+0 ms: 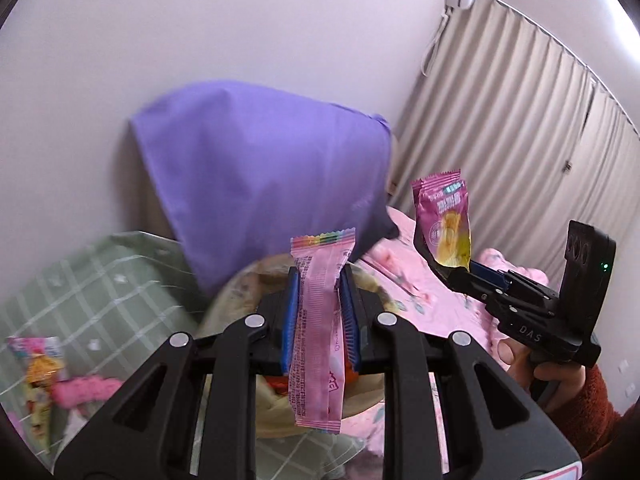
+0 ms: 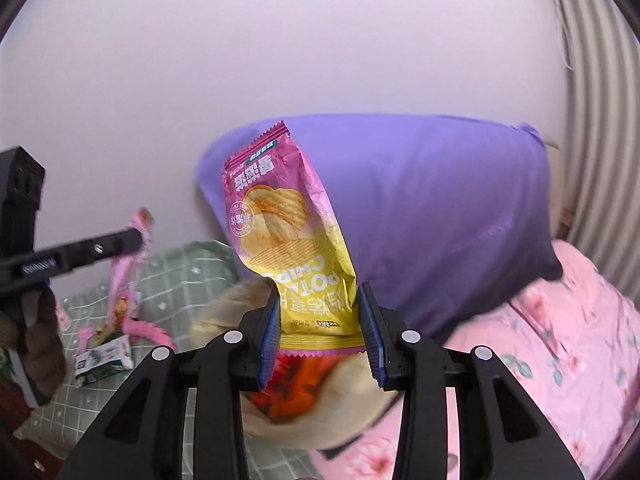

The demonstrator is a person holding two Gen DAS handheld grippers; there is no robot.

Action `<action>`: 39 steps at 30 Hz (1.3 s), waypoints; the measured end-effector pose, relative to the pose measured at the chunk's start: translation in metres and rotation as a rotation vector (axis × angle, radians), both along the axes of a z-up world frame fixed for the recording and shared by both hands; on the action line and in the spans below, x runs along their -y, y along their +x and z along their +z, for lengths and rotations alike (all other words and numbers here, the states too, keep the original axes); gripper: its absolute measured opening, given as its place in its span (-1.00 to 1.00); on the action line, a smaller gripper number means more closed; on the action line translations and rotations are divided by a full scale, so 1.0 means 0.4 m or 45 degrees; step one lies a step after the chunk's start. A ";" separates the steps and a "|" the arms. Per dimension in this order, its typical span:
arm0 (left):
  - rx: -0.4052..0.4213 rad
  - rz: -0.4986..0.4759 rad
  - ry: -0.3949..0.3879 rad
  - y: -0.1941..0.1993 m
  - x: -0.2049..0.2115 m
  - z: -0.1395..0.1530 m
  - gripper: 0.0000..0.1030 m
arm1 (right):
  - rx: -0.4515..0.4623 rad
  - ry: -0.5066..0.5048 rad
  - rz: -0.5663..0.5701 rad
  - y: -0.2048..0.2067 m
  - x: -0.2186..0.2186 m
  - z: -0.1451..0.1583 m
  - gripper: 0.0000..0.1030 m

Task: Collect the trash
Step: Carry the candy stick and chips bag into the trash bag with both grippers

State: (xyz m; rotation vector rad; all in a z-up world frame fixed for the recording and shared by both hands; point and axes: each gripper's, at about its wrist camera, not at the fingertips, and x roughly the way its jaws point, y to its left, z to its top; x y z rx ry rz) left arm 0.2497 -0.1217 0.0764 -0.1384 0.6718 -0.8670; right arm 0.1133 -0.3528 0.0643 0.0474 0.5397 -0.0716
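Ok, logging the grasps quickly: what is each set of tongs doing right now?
Left tongs: shut on pink wrapper.
Right tongs: shut on chip bag.

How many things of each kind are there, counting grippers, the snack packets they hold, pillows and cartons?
Grippers: 2, the left gripper and the right gripper
Held snack packets: 2, the pink wrapper and the potato chip bag
Purple pillow: 1
Small carton on the bed: 1
Total: 6

The chip bag [image 2: 294, 248] is showing "POTATO CHIPS" upside down in white, while the right gripper [image 1: 460, 268] body is reading "DAS".
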 end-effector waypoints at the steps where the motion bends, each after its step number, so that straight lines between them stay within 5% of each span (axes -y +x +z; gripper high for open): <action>1: -0.016 -0.036 -0.006 0.015 0.043 -0.024 -0.63 | -0.017 0.011 -0.015 -0.002 0.020 -0.008 -0.31; 5: -0.083 -0.101 0.035 0.060 0.161 -0.126 -0.63 | -0.085 0.025 -0.049 0.007 0.062 -0.046 -0.31; 10: -0.239 -0.128 0.380 0.123 0.274 -0.300 -0.63 | -0.199 0.051 0.008 0.063 0.081 -0.103 -0.31; 15: -0.280 -0.090 0.477 0.155 0.264 -0.359 -0.69 | -0.277 0.065 0.091 0.141 0.079 -0.156 -0.31; 20: -0.259 -0.054 0.454 0.168 0.230 -0.343 -0.69 | -0.315 0.067 0.148 0.204 0.048 -0.187 -0.31; 32: -0.345 -0.043 0.183 0.175 0.153 -0.282 -0.68 | -0.421 -0.024 0.115 0.231 0.024 -0.251 -0.30; 39: -0.325 -0.029 0.170 0.145 0.142 -0.250 -0.68 | -0.444 -0.013 0.144 0.216 -0.002 -0.270 -0.30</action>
